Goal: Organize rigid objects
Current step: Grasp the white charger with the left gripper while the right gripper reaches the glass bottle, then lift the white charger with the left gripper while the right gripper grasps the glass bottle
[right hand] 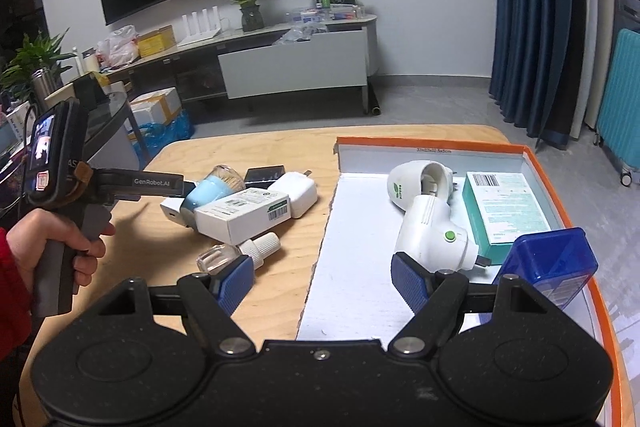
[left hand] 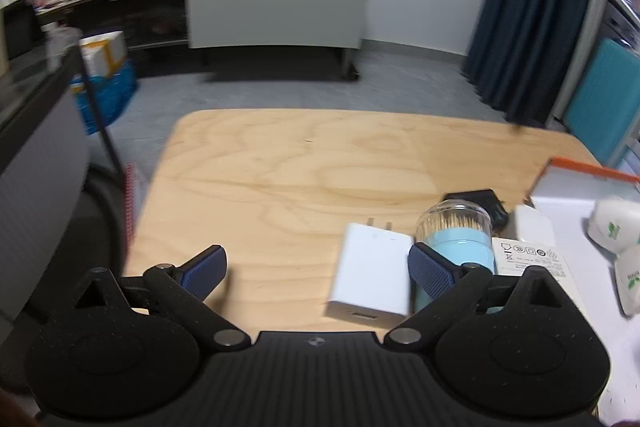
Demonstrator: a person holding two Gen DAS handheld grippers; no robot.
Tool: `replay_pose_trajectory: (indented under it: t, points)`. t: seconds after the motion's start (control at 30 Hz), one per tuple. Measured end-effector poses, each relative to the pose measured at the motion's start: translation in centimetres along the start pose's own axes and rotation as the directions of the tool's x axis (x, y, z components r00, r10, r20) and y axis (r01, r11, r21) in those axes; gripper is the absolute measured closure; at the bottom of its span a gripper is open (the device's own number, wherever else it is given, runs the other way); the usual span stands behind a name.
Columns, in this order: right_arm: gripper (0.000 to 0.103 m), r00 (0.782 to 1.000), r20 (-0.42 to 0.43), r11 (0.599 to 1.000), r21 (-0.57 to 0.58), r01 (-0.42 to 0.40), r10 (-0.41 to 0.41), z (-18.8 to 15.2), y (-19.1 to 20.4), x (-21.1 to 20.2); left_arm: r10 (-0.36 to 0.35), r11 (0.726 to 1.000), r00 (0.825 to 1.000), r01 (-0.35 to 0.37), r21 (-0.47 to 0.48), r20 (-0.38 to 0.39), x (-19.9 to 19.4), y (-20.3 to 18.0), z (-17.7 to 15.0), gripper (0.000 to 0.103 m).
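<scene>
Left wrist view: the left claw [left hand: 316,269] tilts down over the wooden surface [left hand: 280,163], spread wide and empty, with the white charger [left hand: 372,277] and toothpick jar [left hand: 456,235] by its right finger.

Right wrist view: the right claw [right hand: 322,281] hangs wide open, holding nothing, over the edge of the orange-rimmed box [right hand: 560,163]; a hand [right hand: 48,247] grips the left claw's handle.

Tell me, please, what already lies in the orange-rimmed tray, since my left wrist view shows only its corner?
Observer: Besides the two white plug-in devices, a teal box lies flat near the right wall.
Operator: Anything else in there?
Observer: A blue plastic case sits nearer the camera, in front of the teal box.
Operator: Is anything loose on the table hidden from me?
Observer: A small white-capped bottle lies on its side by the right gripper, which is open and empty.
</scene>
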State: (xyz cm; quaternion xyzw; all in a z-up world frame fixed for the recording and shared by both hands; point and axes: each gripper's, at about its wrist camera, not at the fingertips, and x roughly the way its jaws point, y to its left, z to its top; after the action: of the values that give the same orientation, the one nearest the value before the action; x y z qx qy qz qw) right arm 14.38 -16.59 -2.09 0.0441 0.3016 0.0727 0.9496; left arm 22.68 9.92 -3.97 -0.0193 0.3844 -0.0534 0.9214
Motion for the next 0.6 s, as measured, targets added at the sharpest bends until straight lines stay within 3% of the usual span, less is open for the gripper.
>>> replay_pose_trajectory:
  t: [0.1, 0.23, 0.4, 0.6]
  points:
    - [0.013, 1.0, -0.006, 1.0, 0.003, 0.015, -0.015, -0.2, 0.4, 0.2, -0.046, 0.997, 0.999, 0.047, 0.058, -0.018, 0.6, -0.7, -0.7, 0.005]
    - [0.013, 0.999, -0.027, 1.0, -0.004, 0.018, -0.018, -0.4, 1.2, 0.7, 0.001, 0.995, 1.0, -0.003, 0.097, 0.015, 0.9, -1.2, -1.4, 0.012]
    - [0.012, 0.998, -0.059, 1.0, -0.018, -0.017, 0.016, -0.5, 2.9, 1.9, -0.029, 0.993, 0.999, 0.024, 0.117, 0.044, 0.1, -1.2, -1.4, 0.062]
    - [0.009, 0.992, -0.09, 0.995, -0.024, -0.093, 0.091, -0.1, 5.2, 4.4, -0.057, 0.998, 0.998, 0.056, 0.023, 0.027, -1.0, 0.5, -2.1, 0.062]
